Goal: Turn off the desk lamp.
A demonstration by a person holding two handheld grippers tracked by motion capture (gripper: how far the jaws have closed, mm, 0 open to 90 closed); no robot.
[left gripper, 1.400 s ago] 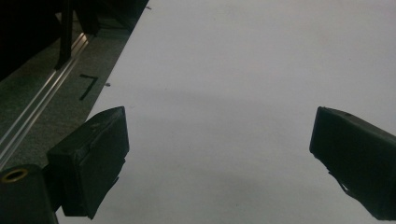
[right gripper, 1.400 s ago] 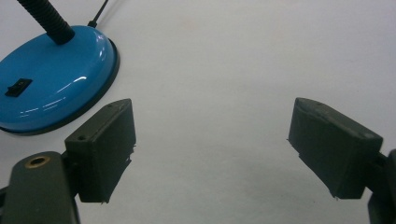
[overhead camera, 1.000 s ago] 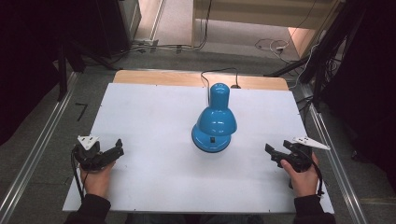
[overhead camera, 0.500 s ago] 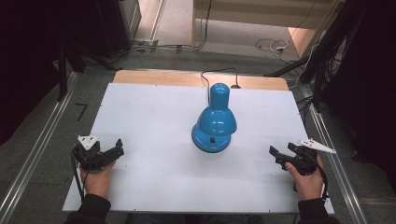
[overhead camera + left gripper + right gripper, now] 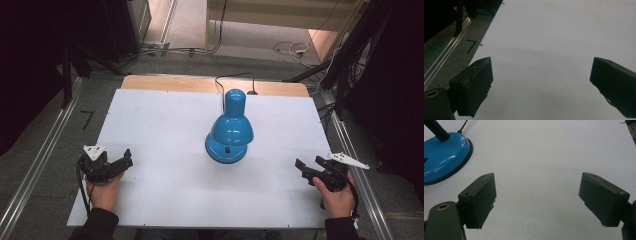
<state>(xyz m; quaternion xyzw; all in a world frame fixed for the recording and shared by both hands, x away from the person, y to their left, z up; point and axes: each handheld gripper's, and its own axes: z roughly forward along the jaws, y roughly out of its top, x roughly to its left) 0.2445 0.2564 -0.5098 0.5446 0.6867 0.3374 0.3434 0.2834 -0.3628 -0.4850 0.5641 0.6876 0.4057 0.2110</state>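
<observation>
A blue desk lamp (image 5: pixel 231 127) stands in the middle of the white table (image 5: pixel 165 120), its shade bent forward over its round base. Its black cord runs off the far edge. My left gripper (image 5: pixel 126 159) rests low over the table's front left, held by a hand, jaws wide apart with only bare white surface between them (image 5: pixel 541 75). My right gripper (image 5: pixel 300 167) sits at the front right, also open and holding nothing (image 5: pixel 537 195). In the right gripper view the lamp's blue base (image 5: pixel 444 160) lies to the upper left, well clear of the jaws.
A wooden strip (image 5: pixel 165 83) borders the table's far edge. Metal rails (image 5: pixel 40 165) run along both sides on the grey floor. Cables (image 5: pixel 290 49) lie on the floor beyond the table. Dark stands and equipment rise at the right.
My right gripper has drifted a little to the right and toward the front edge. The left gripper and the lamp have stayed put.
</observation>
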